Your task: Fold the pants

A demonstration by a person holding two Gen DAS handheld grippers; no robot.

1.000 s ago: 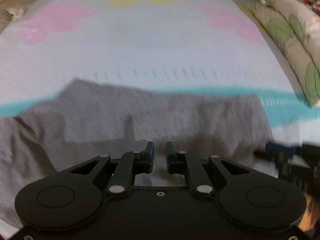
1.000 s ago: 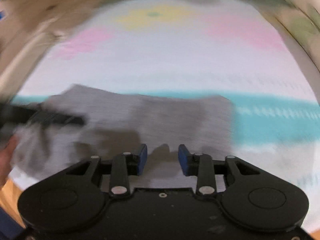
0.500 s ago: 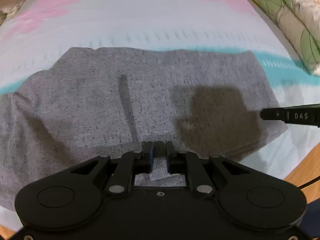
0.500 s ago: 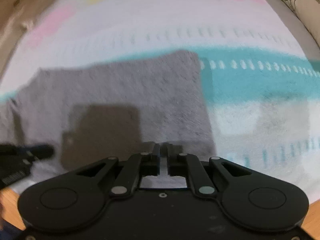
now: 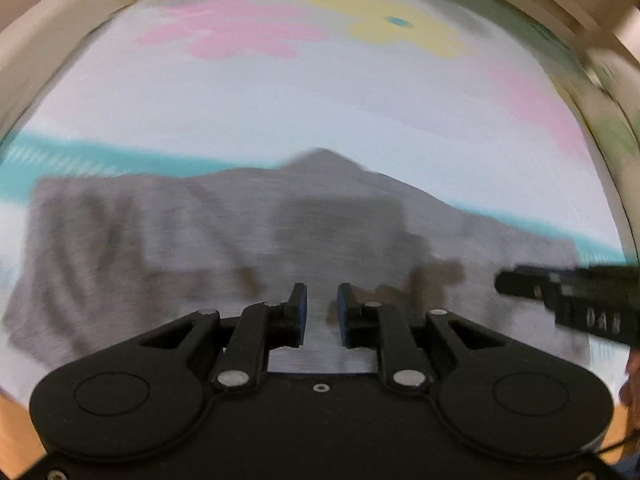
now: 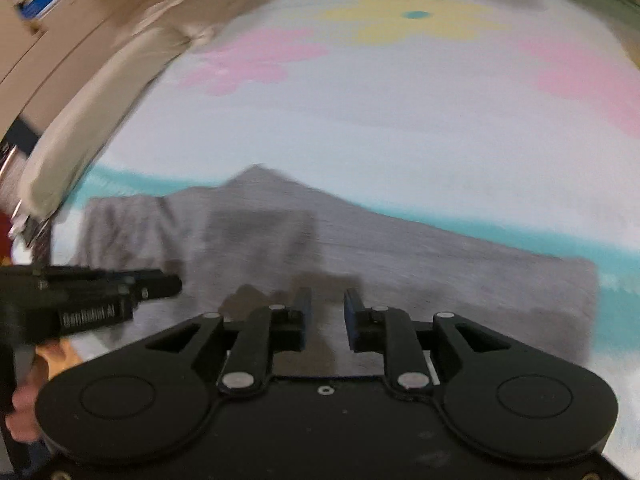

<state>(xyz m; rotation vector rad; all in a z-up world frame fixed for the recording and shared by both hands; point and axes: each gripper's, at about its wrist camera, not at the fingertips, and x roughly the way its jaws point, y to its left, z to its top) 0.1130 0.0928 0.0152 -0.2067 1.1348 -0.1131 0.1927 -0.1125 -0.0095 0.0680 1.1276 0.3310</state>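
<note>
Both grippers have let go since 0.5 s back: jaws were pinched together w/ cloth at the tips, now the left gripper [image 5: 322, 312] and right gripper [image 6: 325, 316] are spread w/ nothing between the fingers. Pants [image 5: 224, 236] lie folded into a gray band across the sheet [image 5: 320, 108], over its teal stripe [image 5: 80, 156], w/ one corner peaking up at the far edge. Each gripper hangs just over the near hem, side by side, frames pretty blurry
</note>
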